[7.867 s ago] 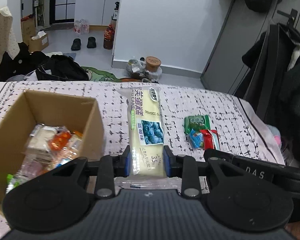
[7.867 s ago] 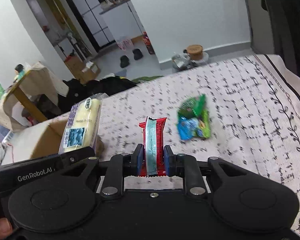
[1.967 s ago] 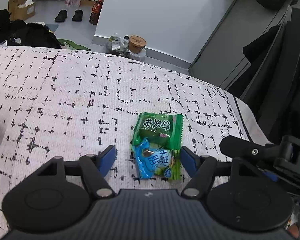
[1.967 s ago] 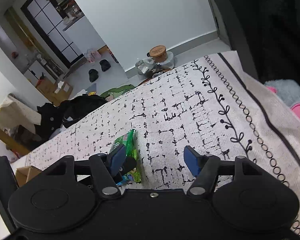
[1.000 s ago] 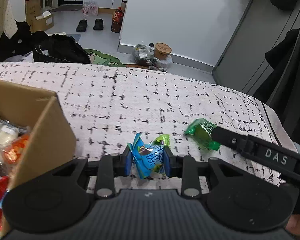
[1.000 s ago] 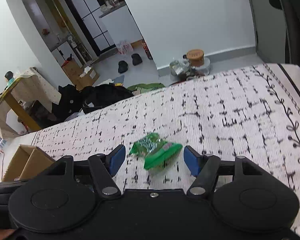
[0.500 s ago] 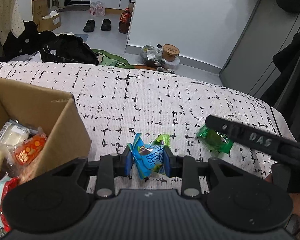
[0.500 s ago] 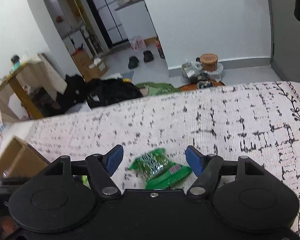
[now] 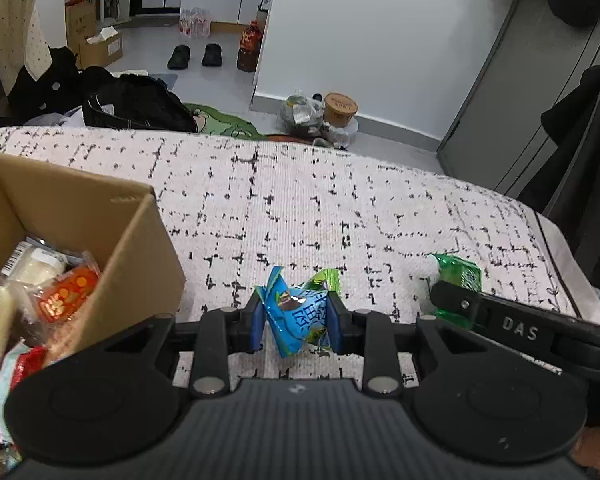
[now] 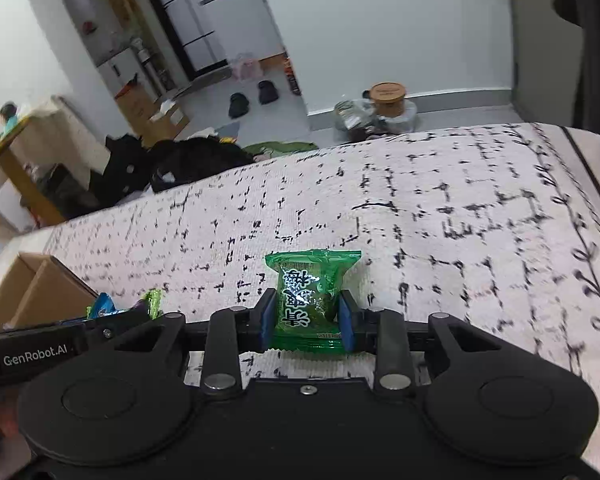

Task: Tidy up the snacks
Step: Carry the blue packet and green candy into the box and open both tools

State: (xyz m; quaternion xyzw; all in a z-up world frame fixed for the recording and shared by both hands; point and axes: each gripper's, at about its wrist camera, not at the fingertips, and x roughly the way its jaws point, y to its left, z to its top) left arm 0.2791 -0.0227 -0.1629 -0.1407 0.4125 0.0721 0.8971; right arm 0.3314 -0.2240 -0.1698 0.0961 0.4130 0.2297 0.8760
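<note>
The patterned cloth [image 9: 300, 208] runs off frame. The cardboard box [image 9: 140, 248] is cut off at left, its snacks half hidden. The left gripper [image 9: 297, 322] clamps a blue packet [image 9: 296, 316]. The right gripper's [image 10: 307, 320] jaws have just been closing and now pinch a green packet [image 10: 310, 292]; its lower edge is hidden.

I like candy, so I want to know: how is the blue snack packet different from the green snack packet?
The crinkled blue plastic snack packet is blue with a green end; the shiny green plastic snack packet is all green. The blue one is pinched in the left gripper, near the brown cardboard box; the green one is pinched in the right gripper, farther from it. The blue looks twisted, the green flatter. Both are small sealed packets.
</note>
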